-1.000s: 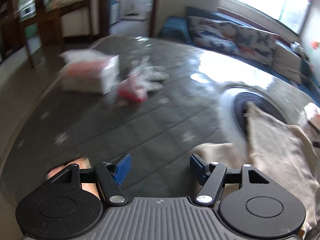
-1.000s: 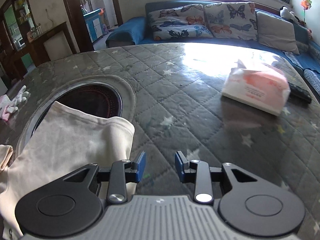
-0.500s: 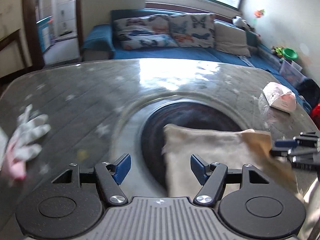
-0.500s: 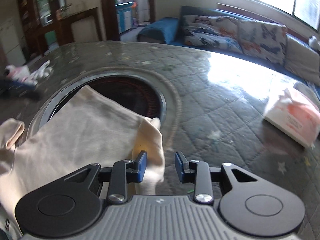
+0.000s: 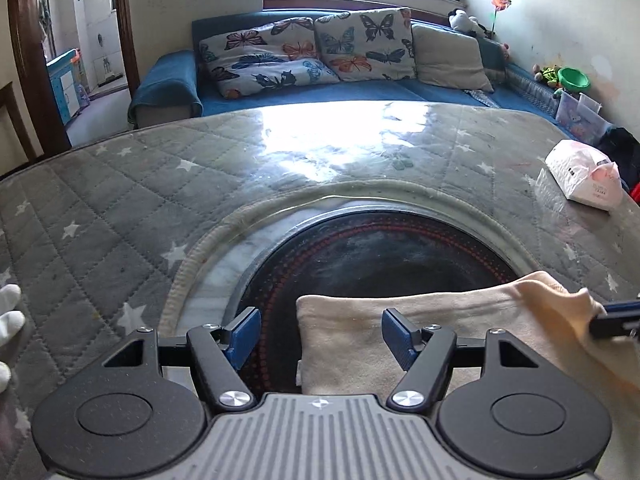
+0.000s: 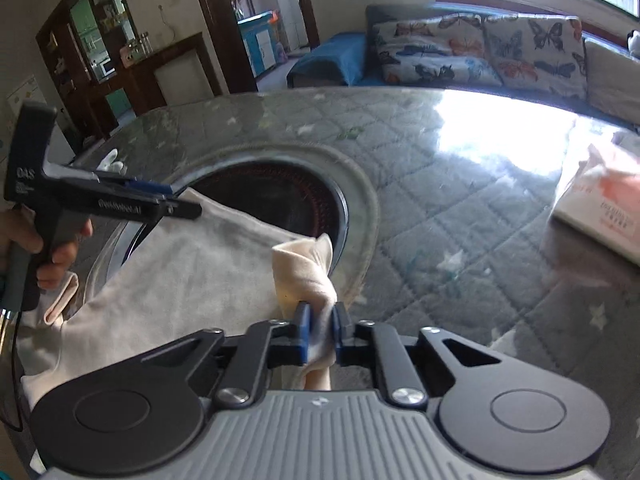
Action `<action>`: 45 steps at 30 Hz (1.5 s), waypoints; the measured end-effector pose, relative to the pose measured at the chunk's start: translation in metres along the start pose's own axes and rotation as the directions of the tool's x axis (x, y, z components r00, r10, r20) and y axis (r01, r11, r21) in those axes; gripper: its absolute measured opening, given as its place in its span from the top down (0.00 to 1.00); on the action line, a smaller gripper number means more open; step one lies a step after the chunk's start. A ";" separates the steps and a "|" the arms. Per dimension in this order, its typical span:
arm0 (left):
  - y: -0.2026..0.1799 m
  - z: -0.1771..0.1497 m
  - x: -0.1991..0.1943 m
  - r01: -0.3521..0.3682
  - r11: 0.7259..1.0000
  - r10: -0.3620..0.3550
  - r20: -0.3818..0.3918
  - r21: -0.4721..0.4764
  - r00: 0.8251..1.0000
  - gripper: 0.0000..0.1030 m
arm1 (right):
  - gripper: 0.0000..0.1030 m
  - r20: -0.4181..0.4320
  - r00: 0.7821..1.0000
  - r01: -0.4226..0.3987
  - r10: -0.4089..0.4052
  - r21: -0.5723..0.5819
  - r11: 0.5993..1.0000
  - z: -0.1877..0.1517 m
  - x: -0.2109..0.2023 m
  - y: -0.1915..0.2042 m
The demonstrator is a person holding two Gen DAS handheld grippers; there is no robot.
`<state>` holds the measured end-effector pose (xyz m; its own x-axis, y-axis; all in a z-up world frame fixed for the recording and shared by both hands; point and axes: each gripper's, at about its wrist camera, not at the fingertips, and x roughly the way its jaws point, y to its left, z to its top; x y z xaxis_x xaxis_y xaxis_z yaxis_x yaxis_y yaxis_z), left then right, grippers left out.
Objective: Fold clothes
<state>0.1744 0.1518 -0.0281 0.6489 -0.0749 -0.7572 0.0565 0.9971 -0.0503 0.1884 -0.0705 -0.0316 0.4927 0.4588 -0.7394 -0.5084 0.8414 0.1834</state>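
A cream garment [image 5: 448, 320] lies over the dark round cooktop [image 5: 380, 256] in the middle of the quilted grey table. My left gripper [image 5: 318, 334] is open, its fingers straddling the garment's far left corner just above it. My right gripper [image 6: 319, 330] is shut on the garment's far right corner [image 6: 308, 268], which bunches up between the pads. The garment [image 6: 180, 280] spreads to the left in the right wrist view, where the left gripper [image 6: 176, 200] hovers over its other corner. The right gripper's tip shows at the right edge of the left wrist view [image 5: 616, 318].
A tissue pack [image 5: 584, 176] lies on the table at the right, also in the right wrist view [image 6: 600, 204]. White gloves [image 5: 8, 320] lie at the left edge. A blue sofa with butterfly pillows [image 5: 320, 52] stands behind the table.
My right gripper has closed on the garment's right corner. My left gripper has swung right from the table's left side to the garment's left corner, still open.
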 end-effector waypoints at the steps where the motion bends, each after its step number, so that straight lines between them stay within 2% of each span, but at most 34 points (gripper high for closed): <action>1: 0.000 0.000 0.002 0.003 1.000 -0.003 -0.001 0.003 1.000 0.33 | 0.97 0.006 1.000 0.007 -0.007 -0.003 1.000 0.001 -0.001 -0.001; 5: -0.001 -0.001 0.008 0.007 1.000 -0.007 0.006 0.005 1.000 0.35 | 0.99 0.068 0.993 0.101 -0.099 -0.032 0.994 0.011 -0.007 -0.007; 7: -0.001 -0.001 0.009 0.014 1.000 -0.014 0.015 0.007 1.000 0.41 | 0.99 0.079 0.990 0.121 -0.119 -0.016 0.993 0.017 -0.008 -0.015; 9: -0.002 0.000 0.009 0.035 0.999 -0.035 0.021 0.014 0.999 0.58 | 1.00 0.085 0.987 0.139 -0.138 -0.002 0.990 0.022 -0.008 -0.023; 10: -0.003 0.001 0.010 0.045 0.999 -0.045 0.023 0.016 0.999 0.64 | 1.00 0.085 0.986 0.144 -0.144 0.006 0.990 0.023 -0.006 -0.027; 11: -0.003 0.002 0.009 0.049 0.999 -0.050 0.027 0.018 0.998 0.77 | 1.00 0.086 0.984 0.154 -0.154 0.004 0.988 0.025 -0.005 -0.028; 12: -0.004 0.002 0.008 0.045 0.999 -0.046 0.034 0.027 0.998 0.84 | 1.00 0.090 0.981 0.171 -0.170 -0.007 0.985 0.027 -0.002 -0.030; 14: -0.005 0.003 0.007 0.029 0.999 -0.031 0.043 0.046 0.999 0.88 | 1.00 0.078 0.983 0.164 -0.164 0.011 0.986 0.031 0.002 -0.035; 15: -0.004 0.003 0.006 0.027 0.999 -0.029 0.045 0.047 0.999 0.90 | 0.99 0.055 0.990 0.128 -0.130 0.043 0.991 0.033 0.003 -0.041; 18: 0.000 0.002 0.004 0.022 0.998 -0.025 0.053 0.052 0.998 0.91 | 0.92 0.009 0.998 0.069 -0.070 0.052 0.996 0.030 0.005 -0.046; 23: 0.010 0.000 0.001 0.020 0.999 -0.021 0.061 0.025 0.998 0.91 | 0.88 -0.029 1.000 -0.005 0.007 0.070 0.998 0.016 0.014 -0.041; 25: 0.012 -0.002 0.000 0.017 1.000 -0.018 0.060 0.025 0.998 0.91 | 0.81 -0.031 0.999 -0.030 0.032 0.051 0.998 0.013 0.018 -0.031; 29: 0.015 -0.003 -0.001 0.008 1.000 -0.009 0.054 0.024 0.999 0.91 | 0.77 -0.026 0.999 -0.024 0.023 -0.060 0.998 0.008 0.024 -0.006; 30: 0.016 -0.004 -0.001 0.007 1.000 -0.008 0.054 0.021 0.999 0.91 | 0.71 -0.022 1.000 -0.017 0.015 -0.088 0.996 0.006 0.025 0.000; 32: 0.016 -0.004 -0.002 0.007 1.000 -0.008 0.054 0.018 0.999 0.91 | 0.66 -0.008 1.000 0.006 -0.008 -0.137 0.991 0.003 0.025 0.011; 34: 0.016 -0.004 -0.002 0.003 1.000 -0.004 0.053 0.020 0.999 0.91 | 0.68 -0.004 1.000 -0.002 0.001 -0.133 0.991 0.001 0.024 0.012; 37: 0.016 -0.005 -0.001 0.002 1.000 -0.003 0.053 0.018 0.999 0.91 | 0.80 -0.016 0.999 -0.049 0.048 -0.101 0.994 0.003 0.025 0.008; 38: 0.016 -0.005 -0.001 0.001 1.000 -0.002 0.055 0.016 0.998 0.91 | 0.91 -0.019 0.997 -0.071 0.069 -0.091 0.993 0.004 0.025 0.006; 40: 0.016 -0.005 -0.002 -0.005 1.000 0.005 0.060 0.009 0.998 0.91 | 0.96 -0.006 0.997 -0.073 0.073 -0.100 0.992 0.007 0.023 0.006; 43: 0.018 -0.002 -0.005 -0.018 1.000 0.018 0.074 0.000 0.997 0.91 | 0.98 0.050 0.999 -0.011 0.019 -0.140 0.990 0.012 0.015 0.007; 45: 0.021 0.001 -0.007 -0.027 1.000 0.028 0.084 -0.010 0.996 0.91 | 0.98 0.106 0.993 0.076 -0.061 -0.143 0.987 0.019 0.009 0.004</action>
<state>0.1719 0.1730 -0.0230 0.7117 -0.0480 -0.7009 0.0315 0.9988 -0.0365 0.2040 -0.0577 -0.0256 0.5948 0.4339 -0.6767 -0.5650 0.8245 0.0320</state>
